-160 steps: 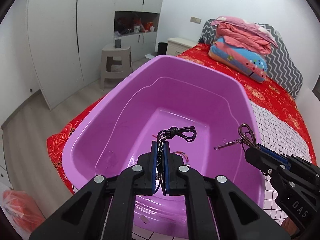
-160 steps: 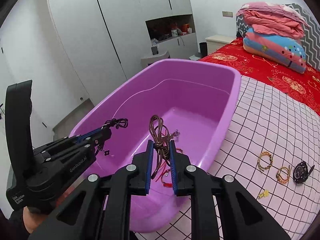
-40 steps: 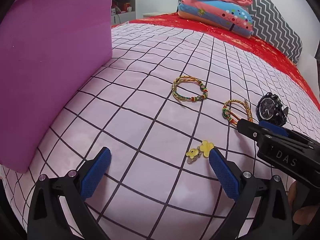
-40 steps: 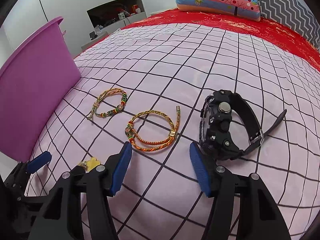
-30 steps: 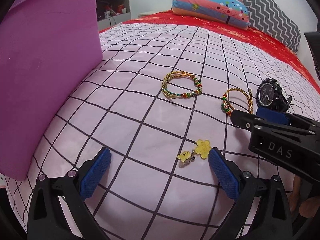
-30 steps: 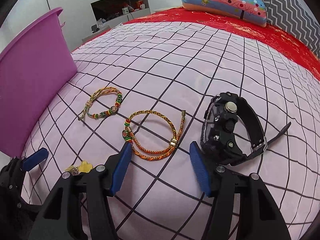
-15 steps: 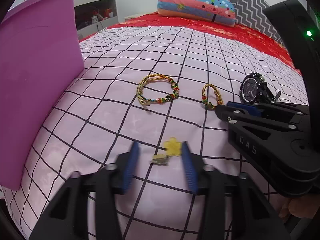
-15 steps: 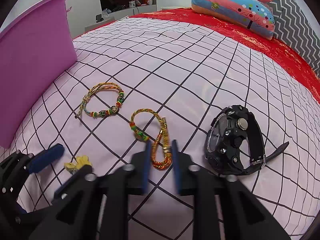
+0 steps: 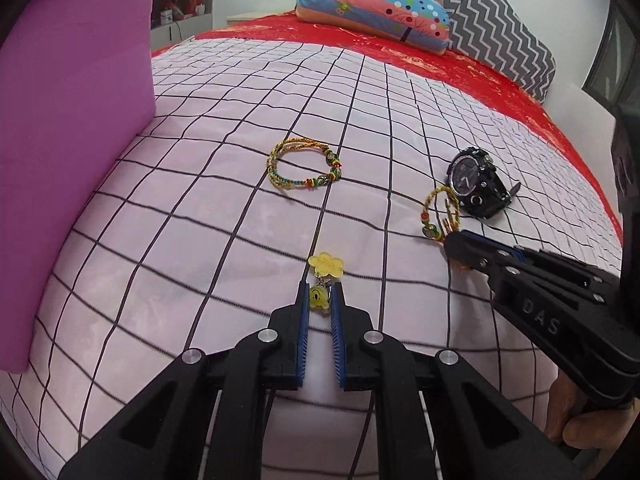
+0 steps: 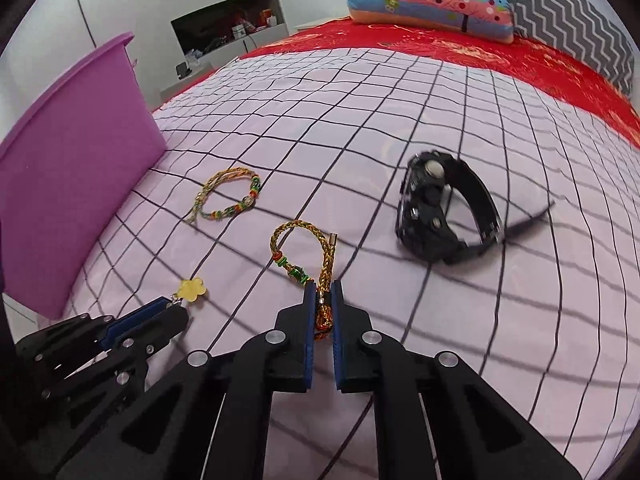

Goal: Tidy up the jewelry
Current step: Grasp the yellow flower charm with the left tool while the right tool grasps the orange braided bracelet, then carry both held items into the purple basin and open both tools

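Observation:
On the pink checked bedspread lie a yellow flower-and-smiley charm, a braided bracelet with beads, a gold braided bracelet and a black watch. My left gripper is shut on the charm's smiley end; the flower sticks out in front. My right gripper is shut on the near end of the gold braided bracelet, which also shows in the left wrist view. The purple tub stands at the left.
Folded quilts and a zigzag pillow are stacked at the head of the bed on a red sheet. White wardrobes and a shelf niche stand beyond the bed. The beaded bracelet and watch lie between the grippers and the pillows.
Both grippers left the tub, came down over the bedspread open, and have closed: the left on the yellow charm, the right on the gold braided bracelet.

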